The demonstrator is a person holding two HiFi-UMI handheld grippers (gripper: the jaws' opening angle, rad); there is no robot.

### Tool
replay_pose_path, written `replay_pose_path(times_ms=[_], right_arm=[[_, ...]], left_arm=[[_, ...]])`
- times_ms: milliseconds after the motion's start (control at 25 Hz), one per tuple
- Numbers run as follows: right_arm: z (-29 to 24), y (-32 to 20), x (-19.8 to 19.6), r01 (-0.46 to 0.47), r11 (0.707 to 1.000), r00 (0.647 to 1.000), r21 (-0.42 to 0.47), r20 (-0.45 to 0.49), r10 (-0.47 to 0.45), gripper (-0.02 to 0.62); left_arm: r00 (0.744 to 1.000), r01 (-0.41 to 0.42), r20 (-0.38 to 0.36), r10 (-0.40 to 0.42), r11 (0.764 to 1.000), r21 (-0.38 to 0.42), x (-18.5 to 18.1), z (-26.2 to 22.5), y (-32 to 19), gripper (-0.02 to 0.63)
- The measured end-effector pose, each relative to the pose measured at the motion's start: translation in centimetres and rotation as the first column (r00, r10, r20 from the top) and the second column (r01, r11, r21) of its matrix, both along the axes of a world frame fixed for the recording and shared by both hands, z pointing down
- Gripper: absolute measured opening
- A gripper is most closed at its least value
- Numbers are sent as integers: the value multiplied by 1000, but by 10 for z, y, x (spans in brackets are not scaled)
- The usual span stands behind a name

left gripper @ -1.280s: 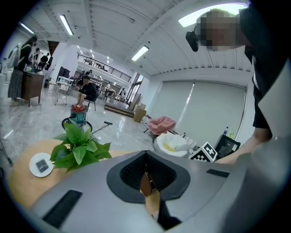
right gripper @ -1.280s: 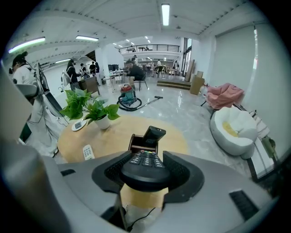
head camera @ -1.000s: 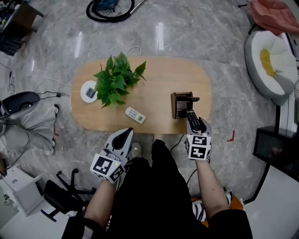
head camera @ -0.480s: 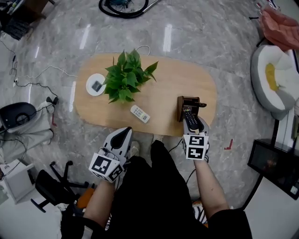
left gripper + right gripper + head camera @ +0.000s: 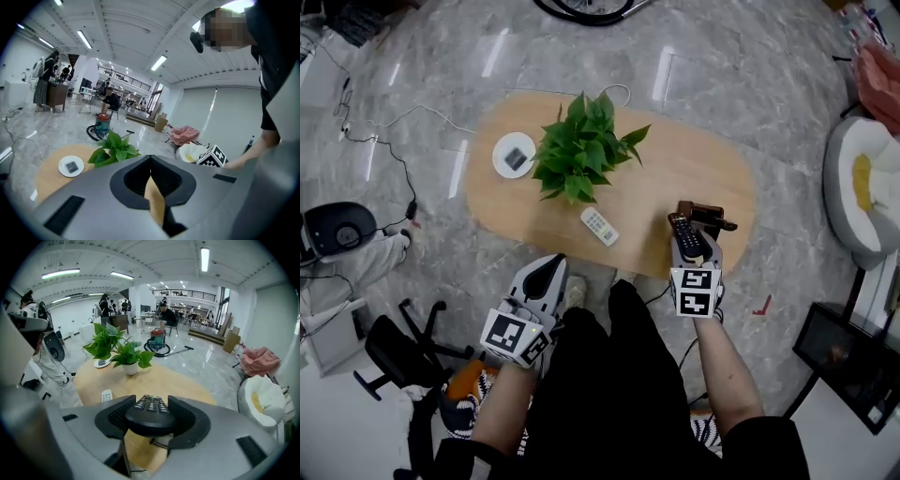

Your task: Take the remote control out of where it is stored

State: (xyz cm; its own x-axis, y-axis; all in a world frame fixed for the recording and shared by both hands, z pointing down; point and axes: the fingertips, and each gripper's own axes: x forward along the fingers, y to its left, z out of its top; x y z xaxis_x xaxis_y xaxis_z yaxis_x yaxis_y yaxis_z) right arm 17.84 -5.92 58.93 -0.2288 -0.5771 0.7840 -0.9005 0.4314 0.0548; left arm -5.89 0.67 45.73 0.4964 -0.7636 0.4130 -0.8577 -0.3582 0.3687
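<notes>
Trouble, if it comes, starts close to us. The left tool hangs idle beside our leg, jaws drawn together on nothing. The right tool clamps the black remote control by its near end only, with the buttoned length jutting out past the jaws. With so short a hold, we judge that a quick swing could make it pivot or slide out. A low pass could also clip the holder just beside it, and that stands at the near edge of the tabletop. Only the right gripper view shows both pads pressing the remote's sides. Only the head view shows the holder plainly, with the remote apparently clear of it. Farther out lie a white remote and a plant.
</notes>
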Motion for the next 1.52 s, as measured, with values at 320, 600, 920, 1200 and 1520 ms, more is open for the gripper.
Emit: replay_pose_path(times_ms=[320,600,920,1200,1520], right_arm=[[43,-25,-40,124,992,992,-37,-19,-125,219],[83,-45,-63,134,989,991,-66,0,-135,219],[127,-54,-74,66,993,998,-96,12,-65,219],[148,-43,-81,47,994,999,-95,13,-46,219],[180,-26,-79,46,989,998,-139,-31,-50,219]], left_arm=[[996,88,21,-87,996,-22,-21,12,5,6],[992,122,40,-120,991,-55,-31,32,1,6],[993,107,63,-101,988,-109,-42,49,10,6],[995,84,67,-76,987,-135,-53,55,11,6],[995,79,79,-68,987,-142,-63,61,11,6]])
